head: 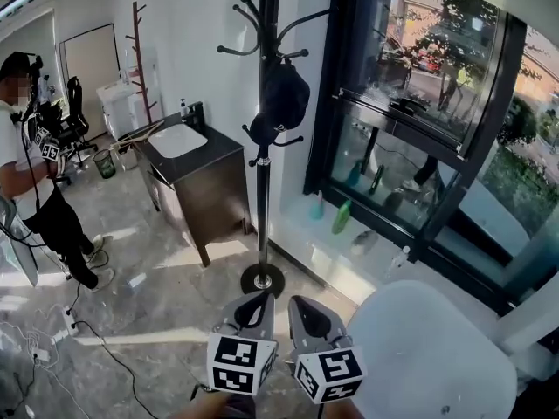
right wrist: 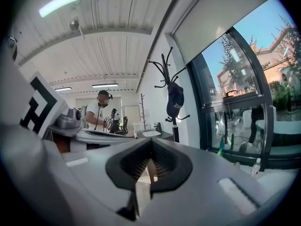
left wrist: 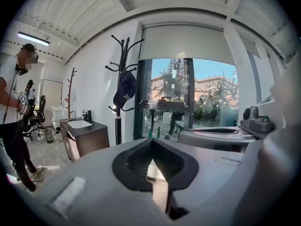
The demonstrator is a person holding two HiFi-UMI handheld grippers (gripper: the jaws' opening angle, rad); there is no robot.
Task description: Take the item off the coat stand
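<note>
A black coat stand (head: 262, 173) rises from a round base on the marble floor by the window. A dark cap (head: 281, 101) hangs from one of its middle hooks; it also shows as the cap (left wrist: 124, 89) in the left gripper view and the cap (right wrist: 175, 101) in the right gripper view. Both grippers hang low in the head view, well short of the stand. My left gripper (head: 251, 308) is shut with nothing in it, and my right gripper (head: 307, 317) beside it is shut and empty too.
A dark vanity cabinet (head: 210, 190) with a white sink stands left of the stand. A person (head: 26, 173) stands at the far left, with cables (head: 52, 339) on the floor. A white rounded seat (head: 428, 356) sits at lower right. Bottles (head: 342, 216) line the window sill.
</note>
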